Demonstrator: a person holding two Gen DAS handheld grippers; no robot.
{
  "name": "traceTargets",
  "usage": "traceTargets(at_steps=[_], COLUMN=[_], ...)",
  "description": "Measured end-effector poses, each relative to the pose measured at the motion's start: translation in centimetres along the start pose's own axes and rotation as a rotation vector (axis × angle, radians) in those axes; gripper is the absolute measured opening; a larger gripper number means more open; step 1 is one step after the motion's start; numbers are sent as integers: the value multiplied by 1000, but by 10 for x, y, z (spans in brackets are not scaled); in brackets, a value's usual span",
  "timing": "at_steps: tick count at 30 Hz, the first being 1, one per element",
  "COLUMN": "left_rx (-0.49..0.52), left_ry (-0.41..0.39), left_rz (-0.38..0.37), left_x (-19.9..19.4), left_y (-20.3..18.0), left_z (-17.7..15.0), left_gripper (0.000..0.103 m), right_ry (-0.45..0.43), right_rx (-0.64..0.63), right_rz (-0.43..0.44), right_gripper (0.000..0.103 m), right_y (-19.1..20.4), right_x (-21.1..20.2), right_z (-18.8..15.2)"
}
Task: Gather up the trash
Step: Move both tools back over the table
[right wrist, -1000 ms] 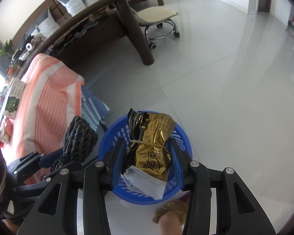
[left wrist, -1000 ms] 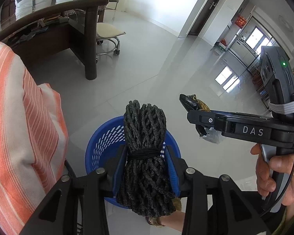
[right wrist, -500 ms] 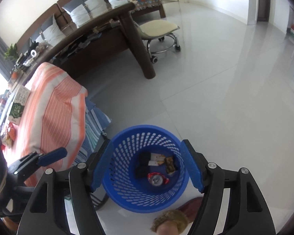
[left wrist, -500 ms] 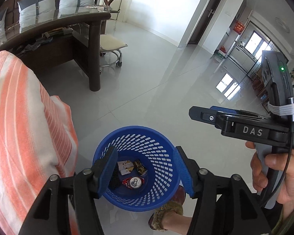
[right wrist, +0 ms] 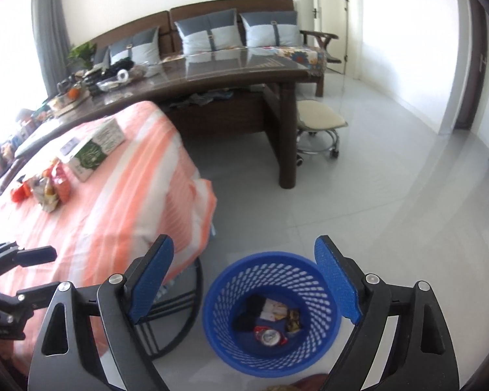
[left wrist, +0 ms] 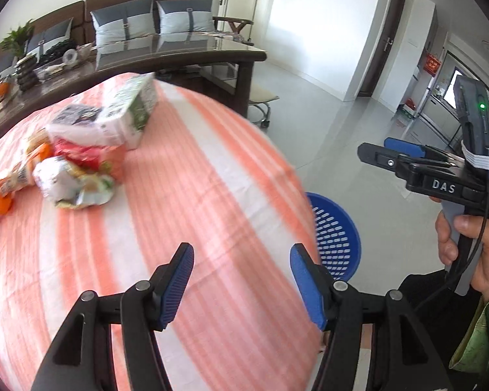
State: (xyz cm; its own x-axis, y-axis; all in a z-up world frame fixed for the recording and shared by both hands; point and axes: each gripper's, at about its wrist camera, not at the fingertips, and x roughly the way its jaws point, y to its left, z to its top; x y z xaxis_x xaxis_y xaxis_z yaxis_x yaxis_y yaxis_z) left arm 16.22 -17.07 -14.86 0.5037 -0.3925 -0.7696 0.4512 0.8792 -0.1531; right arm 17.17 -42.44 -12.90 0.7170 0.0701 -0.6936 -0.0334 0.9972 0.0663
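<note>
My left gripper (left wrist: 241, 254) is open and empty over the orange-striped tablecloth (left wrist: 185, 195). Trash lies at the cloth's far left: a crumpled wrapper (left wrist: 71, 182), red and orange packets (left wrist: 84, 154) and a green-white carton (left wrist: 130, 110). My right gripper (right wrist: 244, 260) is open and empty above the blue basket (right wrist: 231, 280) on the floor. The basket holds a can (right wrist: 269, 337), a dark bundle and wrappers. The right gripper also shows in the left wrist view (left wrist: 381, 153), and the basket (left wrist: 339, 238) beside the table edge.
A dark wooden desk (right wrist: 238, 75) with clutter stands behind the table, with a stool (right wrist: 319, 120) beside its leg. A sofa with grey cushions (right wrist: 212, 36) lines the far wall. Glossy tiled floor (right wrist: 391, 195) spreads to the right.
Both grippers opened and dropped the black rope bundle and the gold packet into the basket. The left gripper then swung left and up over the table; the right rose a little.
</note>
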Motion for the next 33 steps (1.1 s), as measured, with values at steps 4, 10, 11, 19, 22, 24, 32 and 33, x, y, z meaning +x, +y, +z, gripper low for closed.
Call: traceTargets(at_steps=[4,10,11,19,22,24,32,33], left_rx=[-72,-120,-131,-232,-231,-220,-172,-159], left_ry=[0,-13,-15,-30,-37,-35,-62,-95], left_rz=[81,201,221,255,226,212,161,156], left_x=[-23,-54,-59,-74,-76,-76,-96,-104], left_y=[54,118,127,184,189,190,232,241], left_z=[-25,-50,-54,-71,-73,-72,-53,-46], left_gripper=[63,63,63,68,68,69,69,69], right_ry=[10,66,77,167,171,172,175,174], right_rx=[-73,-189,-209,-319,-338,-336,-334,-333], right_rz=[90,220,231,244,224,228,215,213], right_gripper=[91,95,95,95,97,98,102,102], right_y=[64,169,186,271,278,277,278,278], right_x=[2,11,15,58,65,64,64,64], right_z=[-11,-27,-29,-30,-33,-33,-32,-31])
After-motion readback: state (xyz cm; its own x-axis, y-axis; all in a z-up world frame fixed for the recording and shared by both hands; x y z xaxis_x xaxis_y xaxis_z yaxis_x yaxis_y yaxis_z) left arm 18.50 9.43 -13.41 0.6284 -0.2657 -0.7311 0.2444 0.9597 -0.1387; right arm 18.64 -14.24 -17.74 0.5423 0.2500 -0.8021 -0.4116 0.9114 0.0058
